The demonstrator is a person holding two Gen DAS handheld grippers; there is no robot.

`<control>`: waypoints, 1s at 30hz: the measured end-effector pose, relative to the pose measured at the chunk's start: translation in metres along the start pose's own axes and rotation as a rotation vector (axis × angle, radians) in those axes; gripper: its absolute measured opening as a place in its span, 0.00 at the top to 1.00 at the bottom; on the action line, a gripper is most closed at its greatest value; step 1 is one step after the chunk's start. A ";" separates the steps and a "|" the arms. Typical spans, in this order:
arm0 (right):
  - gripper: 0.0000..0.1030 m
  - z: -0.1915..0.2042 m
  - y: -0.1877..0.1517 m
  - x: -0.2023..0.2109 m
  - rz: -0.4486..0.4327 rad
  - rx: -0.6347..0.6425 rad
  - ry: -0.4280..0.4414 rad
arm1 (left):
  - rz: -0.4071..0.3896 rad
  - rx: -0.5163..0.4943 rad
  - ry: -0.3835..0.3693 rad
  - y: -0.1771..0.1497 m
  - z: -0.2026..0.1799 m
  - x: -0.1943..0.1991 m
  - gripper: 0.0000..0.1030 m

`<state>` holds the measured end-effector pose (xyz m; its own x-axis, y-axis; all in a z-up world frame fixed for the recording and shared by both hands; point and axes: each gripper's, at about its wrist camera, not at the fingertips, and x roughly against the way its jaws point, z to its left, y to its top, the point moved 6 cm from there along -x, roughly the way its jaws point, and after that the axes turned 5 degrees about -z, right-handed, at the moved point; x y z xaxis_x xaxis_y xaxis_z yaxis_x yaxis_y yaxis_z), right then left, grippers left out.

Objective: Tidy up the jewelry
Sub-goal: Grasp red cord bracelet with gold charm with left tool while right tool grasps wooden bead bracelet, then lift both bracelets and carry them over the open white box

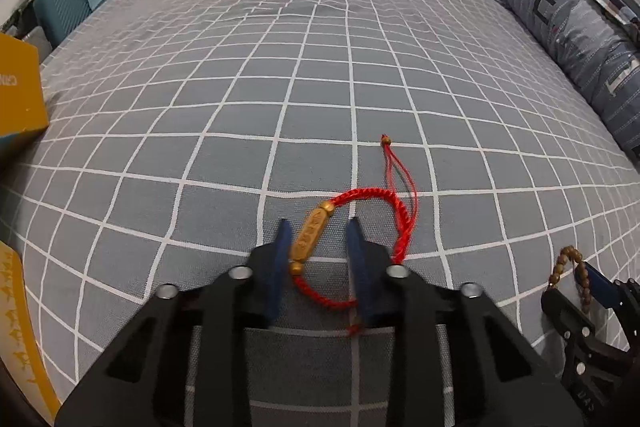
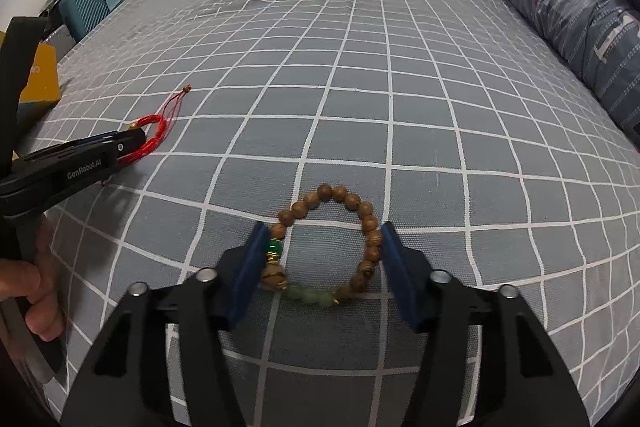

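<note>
A grey bedsheet with a white grid (image 1: 280,87) fills both views, with a rolled blue patterned quilt (image 1: 560,27) far ahead and to the right of the fingers and a yellow cardboard box (image 1: 20,95) well out to the left. The left gripper (image 1: 320,247) stands partly open and grips nothing: a red braided cord bracelet with a long gold barrel charm (image 1: 312,241) lies flat on the sheet in the gap, the charm just inside the left finger with its long axis running forward along the fingers, the cord loop passing under the right finger and its two tail strings trailing ahead to the right. The right gripper (image 2: 324,251) is wide open around a brown wooden bead bracelet with green stones (image 2: 332,247), whose ring lies flat between the fingers, near both, gripped by neither. Each bracelet seems to be already bracketed by its own gripper, so the next move probably needs only a closing squeeze.
</note>
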<state>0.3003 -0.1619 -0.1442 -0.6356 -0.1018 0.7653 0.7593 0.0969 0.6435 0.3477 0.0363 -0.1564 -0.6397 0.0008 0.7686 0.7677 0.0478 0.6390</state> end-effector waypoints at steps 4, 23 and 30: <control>0.71 0.001 0.001 0.001 -0.007 0.015 -0.005 | -0.005 -0.013 -0.002 -0.001 -0.001 0.001 0.92; 0.93 -0.002 0.008 0.017 -0.096 -0.003 -0.017 | -0.114 -0.059 0.004 0.005 -0.014 0.034 0.92; 0.93 -0.009 0.014 0.030 -0.155 -0.009 -0.048 | -0.169 -0.062 -0.009 0.006 -0.016 0.054 0.92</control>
<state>0.2932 -0.1721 -0.1129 -0.7513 -0.0676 0.6564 0.6523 0.0744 0.7543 0.3183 0.0210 -0.1104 -0.7597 0.0070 0.6502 0.6501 -0.0138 0.7597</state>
